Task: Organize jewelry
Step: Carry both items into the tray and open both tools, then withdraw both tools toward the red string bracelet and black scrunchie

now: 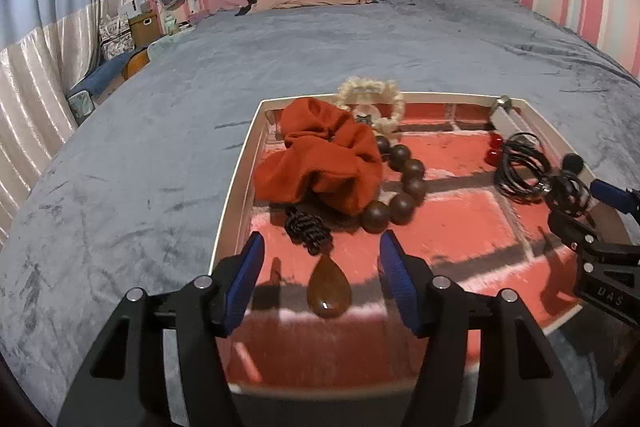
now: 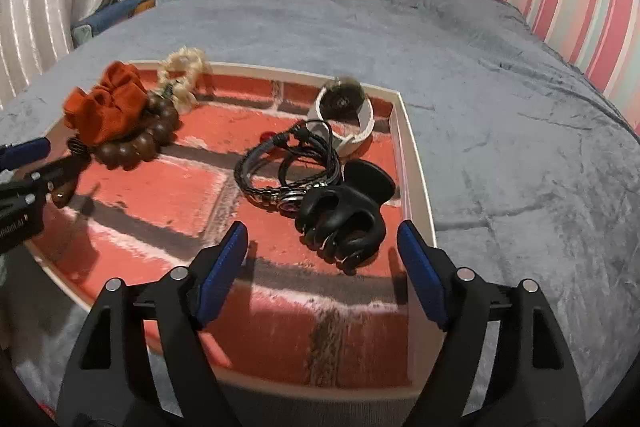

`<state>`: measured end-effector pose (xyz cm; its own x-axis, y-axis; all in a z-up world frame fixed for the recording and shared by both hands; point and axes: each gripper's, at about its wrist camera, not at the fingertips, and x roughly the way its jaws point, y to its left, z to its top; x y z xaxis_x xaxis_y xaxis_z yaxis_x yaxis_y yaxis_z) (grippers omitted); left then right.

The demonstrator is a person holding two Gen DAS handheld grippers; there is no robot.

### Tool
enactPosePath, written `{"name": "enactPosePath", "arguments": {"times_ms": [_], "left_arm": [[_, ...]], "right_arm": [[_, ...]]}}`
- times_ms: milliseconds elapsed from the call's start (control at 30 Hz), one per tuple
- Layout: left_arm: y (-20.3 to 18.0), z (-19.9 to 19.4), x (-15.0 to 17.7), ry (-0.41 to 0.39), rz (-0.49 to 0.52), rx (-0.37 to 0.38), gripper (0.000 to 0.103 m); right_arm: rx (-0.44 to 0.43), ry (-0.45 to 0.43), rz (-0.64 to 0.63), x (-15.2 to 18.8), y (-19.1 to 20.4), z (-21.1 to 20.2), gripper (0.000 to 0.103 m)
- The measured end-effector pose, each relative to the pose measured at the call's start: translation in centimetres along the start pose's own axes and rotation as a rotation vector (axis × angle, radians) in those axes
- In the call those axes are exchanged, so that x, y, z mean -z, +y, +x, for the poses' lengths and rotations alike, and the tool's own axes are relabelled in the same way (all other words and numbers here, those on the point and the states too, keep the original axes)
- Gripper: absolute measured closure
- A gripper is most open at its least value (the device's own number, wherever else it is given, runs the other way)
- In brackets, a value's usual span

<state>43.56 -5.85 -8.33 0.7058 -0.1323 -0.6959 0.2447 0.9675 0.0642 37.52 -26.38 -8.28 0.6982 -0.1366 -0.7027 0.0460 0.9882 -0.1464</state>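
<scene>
Grey velvety bedding (image 1: 360, 47) covers a bed in a pink-striped room, and on it sits a shallow white-rimmed tray (image 1: 240, 195) lined with a red brick print, which gathers all the jewelry in one place.

Taking the tray as landmark and going left to right: at its far-left corner an orange scrunchie (image 1: 324, 155) lies heaped on a bracelet of large dark wooden beads (image 1: 404, 183), with a cream beaded bracelet (image 1: 370, 95) leaning at the rim behind them. A dark knotted cord (image 1: 306, 227) runs from under the scrunchie toward the near edge and ends in an amber teardrop pendant (image 1: 329, 293). The left gripper (image 1: 322, 267) hovers with its blue pads spread wide on either side of that pendant, holding nothing, probably lined up to take it.

Toward the tray's right half lie small red beads (image 1: 494, 147), a coil of black braided leather bracelets (image 2: 288, 167), a white watch band (image 2: 346, 115) at the far wall, and a black hair claw clip (image 2: 344, 223) beside a flat black oval piece (image 2: 370, 181) close to the right rim. The right gripper (image 2: 322, 259) is likewise agape and empty, its pads flanking the claw clip from the near side, so that piece looks like its likely target.
</scene>
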Motion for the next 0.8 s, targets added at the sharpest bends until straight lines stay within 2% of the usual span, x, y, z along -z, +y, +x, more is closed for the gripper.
{"name": "enactPosePath", "arguments": {"times_ms": [133, 200, 500, 800], "left_arm": [[0.1, -2.3, 0.8, -0.039, -0.004, -0.017, 0.026], [0.5, -3.7, 1.2, -0.05, -0.017, -0.012, 0.025], [1.4, -8.6, 3.9, -0.058, -0.045, -0.021, 0.017], [1.3, -13.0, 9.3, -0.035, -0.081, 0.02, 0.015]], "right_arm": [[0.001, -0.044, 0.025, 0.4, -0.6, -2.3, 0.011], [0.006, -0.062, 0.032, 0.6, -0.9, -3.3, 0.005], [0.017, -0.078, 0.081, 3.4, -2.2, -8.0, 0.004], [0.001, -0.083, 0.068, 8.1, -1.4, -12.5, 0.004]]}}
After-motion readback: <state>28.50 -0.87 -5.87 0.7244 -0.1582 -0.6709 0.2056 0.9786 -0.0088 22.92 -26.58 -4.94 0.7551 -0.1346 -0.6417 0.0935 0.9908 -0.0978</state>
